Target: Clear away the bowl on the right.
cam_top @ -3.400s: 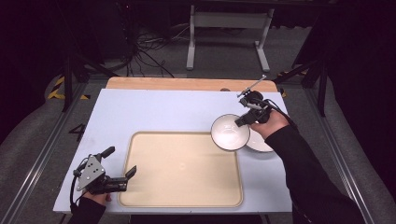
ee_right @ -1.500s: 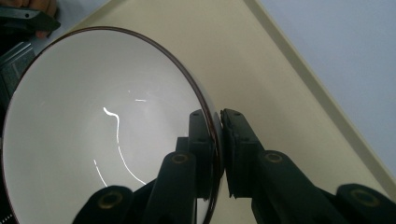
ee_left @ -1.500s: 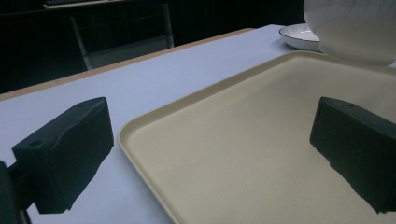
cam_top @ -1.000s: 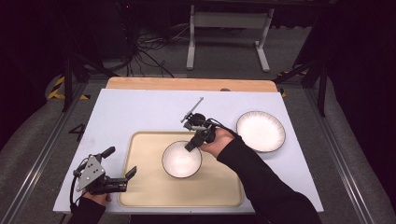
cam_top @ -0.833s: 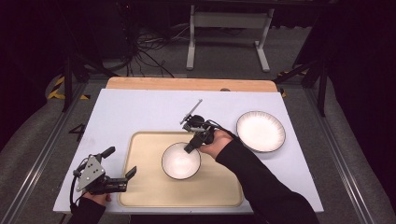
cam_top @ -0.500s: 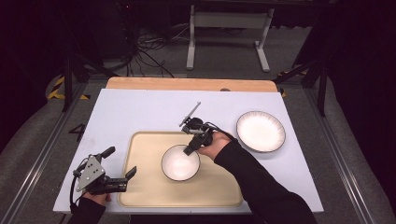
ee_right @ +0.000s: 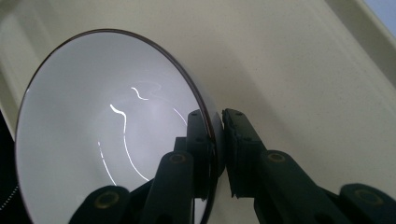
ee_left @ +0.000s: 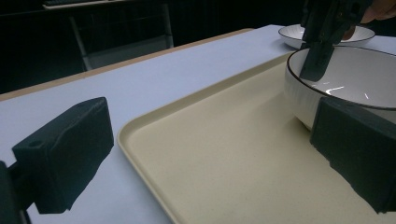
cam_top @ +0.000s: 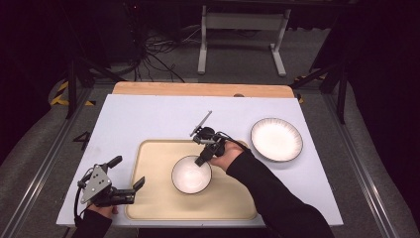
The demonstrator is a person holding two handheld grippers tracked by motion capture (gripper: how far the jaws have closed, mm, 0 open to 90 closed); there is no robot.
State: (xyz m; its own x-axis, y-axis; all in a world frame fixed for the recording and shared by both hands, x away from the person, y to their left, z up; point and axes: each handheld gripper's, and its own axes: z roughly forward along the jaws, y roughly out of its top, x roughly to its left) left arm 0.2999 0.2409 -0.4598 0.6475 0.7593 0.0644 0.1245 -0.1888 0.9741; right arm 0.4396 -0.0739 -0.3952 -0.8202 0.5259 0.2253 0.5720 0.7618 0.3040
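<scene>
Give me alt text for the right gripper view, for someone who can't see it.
Two black jaws of the right gripper pinch the dark-edged rim of a white bowl, one jaw inside and one outside. The bowl sits over a beige tray, whose raised rim runs across the upper right corner.

White bowl (ee_right: 102,140) on beige tray (ee_right: 299,70), rim pinched between right gripper (ee_right: 218,140) fingers (ee_right: 240,149)

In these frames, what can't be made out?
- High view: whether the bowl sits fully on the tray; seen from above.
- High view: how the right gripper meets the bowl's rim; too small.
- Right gripper view: bowl's outer wall, hidden by its own rim and the jaws.
- Left gripper view: bowl's right side and the plate, cut off or covered by the right gripper.
</scene>
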